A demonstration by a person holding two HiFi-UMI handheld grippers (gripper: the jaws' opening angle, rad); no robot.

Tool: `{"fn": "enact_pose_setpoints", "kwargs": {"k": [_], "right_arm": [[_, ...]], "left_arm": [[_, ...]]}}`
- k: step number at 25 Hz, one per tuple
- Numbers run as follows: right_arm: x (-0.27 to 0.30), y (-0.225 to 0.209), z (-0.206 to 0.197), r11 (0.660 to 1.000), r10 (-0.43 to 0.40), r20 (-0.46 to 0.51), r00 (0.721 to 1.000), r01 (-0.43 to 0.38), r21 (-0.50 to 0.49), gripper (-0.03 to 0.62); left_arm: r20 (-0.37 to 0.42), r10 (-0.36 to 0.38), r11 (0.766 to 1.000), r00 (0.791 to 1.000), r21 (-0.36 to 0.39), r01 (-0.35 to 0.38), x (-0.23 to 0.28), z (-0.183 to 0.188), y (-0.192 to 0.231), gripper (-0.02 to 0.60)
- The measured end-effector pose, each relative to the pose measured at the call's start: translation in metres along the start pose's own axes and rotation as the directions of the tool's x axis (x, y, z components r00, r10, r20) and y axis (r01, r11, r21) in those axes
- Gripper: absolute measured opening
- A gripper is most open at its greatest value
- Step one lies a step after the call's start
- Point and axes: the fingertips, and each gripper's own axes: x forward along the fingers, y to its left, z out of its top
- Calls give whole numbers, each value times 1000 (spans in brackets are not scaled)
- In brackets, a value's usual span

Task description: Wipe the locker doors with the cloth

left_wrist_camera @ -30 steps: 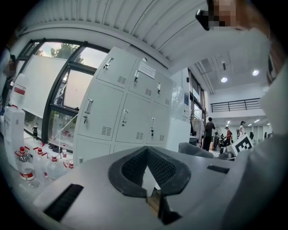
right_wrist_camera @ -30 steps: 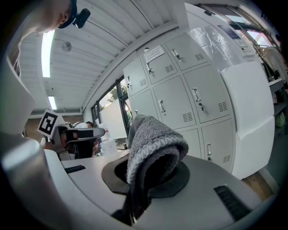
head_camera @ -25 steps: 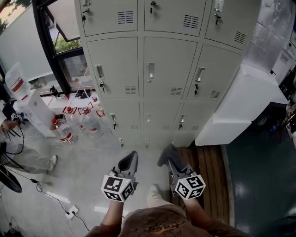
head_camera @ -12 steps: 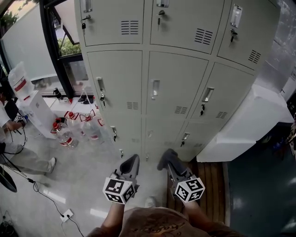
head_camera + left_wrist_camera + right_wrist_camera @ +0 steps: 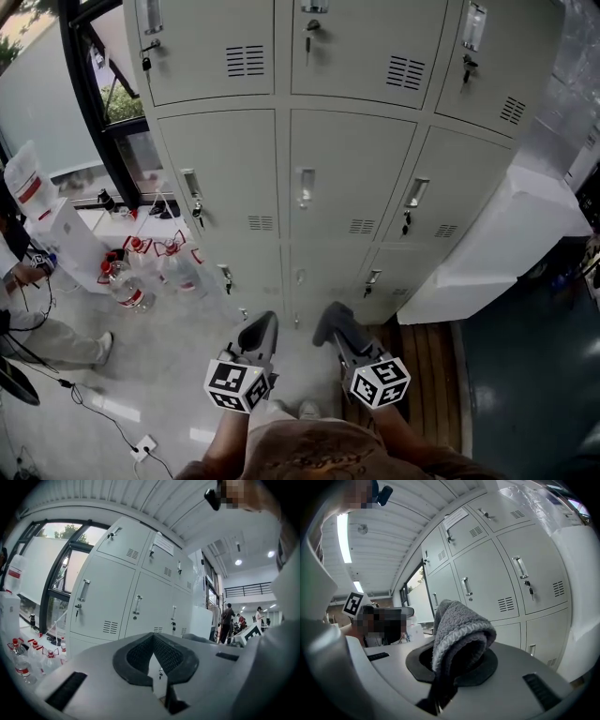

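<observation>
A bank of pale grey locker doors [image 5: 347, 178] stands ahead, each with a handle and vent slots; the same locker doors [image 5: 117, 606] show in the left gripper view and the locker doors [image 5: 506, 583] in the right one. My right gripper [image 5: 334, 328] is held low in front of them, shut on a folded grey cloth [image 5: 459, 630] that bulges out over its jaws. The cloth [image 5: 330, 319] is apart from the doors. Beside it, my left gripper [image 5: 258, 330] has its pads [image 5: 140, 653] meeting at the tips with nothing between them.
Several water bottles [image 5: 127, 281] and a water dispenser [image 5: 47, 220] stand on the floor at the left by a window. A seated person [image 5: 42, 333] is at the far left. A white cabinet [image 5: 506, 234] adjoins the lockers at the right, above a wooden platform [image 5: 427, 375].
The view has tilted up and closed in on the lockers, so the upper row shows more. Both grippers keep their pose, the cloth still held in the right one.
</observation>
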Motion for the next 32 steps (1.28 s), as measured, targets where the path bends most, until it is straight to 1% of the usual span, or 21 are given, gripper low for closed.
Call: {"fn": "enact_pose_setpoints", "kwargs": {"k": [9,15,20,27,29,32], "right_arm": [[16,3,9,1000,-31,20,999,31,4,32],[34,6,30,998,-5,45,999,8,-69,32],[50,5,66,989,20,71,997,-9,-149,32],[78,11,142,949,62,151,987,-12,-314,32],[84,15,164,929,73,170,983,-5,-370,32],[93,18,199,888,82,191,978,15,-459,32]], "left_arm": [[-25,-52,999,998,-2,52,9,0,8,2],[-31,-76,997,997,18,77,13,-1,11,2],[-32,-96,995,995,28,97,16,3,10,2],[-27,-111,993,993,41,112,17,8,12,2],[-25,-112,993,993,41,113,17,8,14,2],[-25,-116,993,993,34,117,17,8,15,2]]}}
